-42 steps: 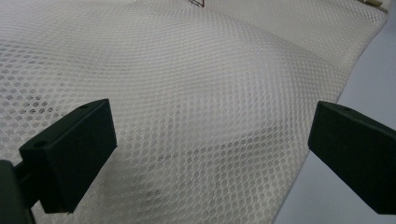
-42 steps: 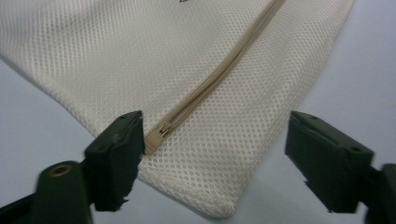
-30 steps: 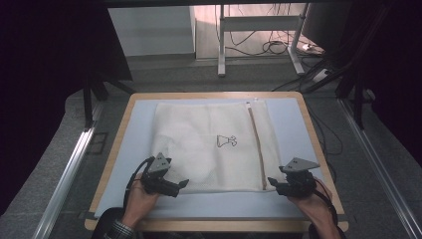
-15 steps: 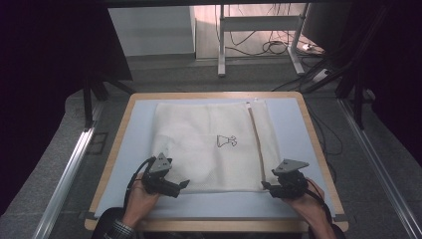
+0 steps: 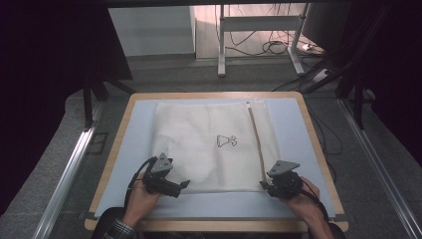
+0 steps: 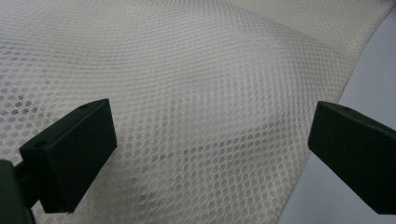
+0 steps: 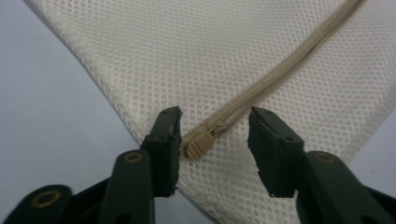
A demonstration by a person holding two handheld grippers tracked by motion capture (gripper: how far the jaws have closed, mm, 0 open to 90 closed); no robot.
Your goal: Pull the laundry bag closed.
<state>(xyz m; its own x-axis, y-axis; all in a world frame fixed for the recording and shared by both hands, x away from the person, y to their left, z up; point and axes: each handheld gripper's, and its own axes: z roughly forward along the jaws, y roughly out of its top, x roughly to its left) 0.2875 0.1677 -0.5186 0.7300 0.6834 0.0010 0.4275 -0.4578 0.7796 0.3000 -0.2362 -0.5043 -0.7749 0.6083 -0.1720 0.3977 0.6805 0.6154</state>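
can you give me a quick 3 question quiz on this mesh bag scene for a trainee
1. True or false: the right gripper has its jaws shut on the zipper pull.
2. Multiple choice: the left gripper is over which part of the mesh bag?
A. its far edge
B. its near left part
C. the printed figure in the middle
3. Short answer: along which side of the bag does the zipper run, seen from the high view?

Key
1. False: the jaws stand open on either side of the pull.
2. B
3. The right side, running from the far edge toward the near edge.
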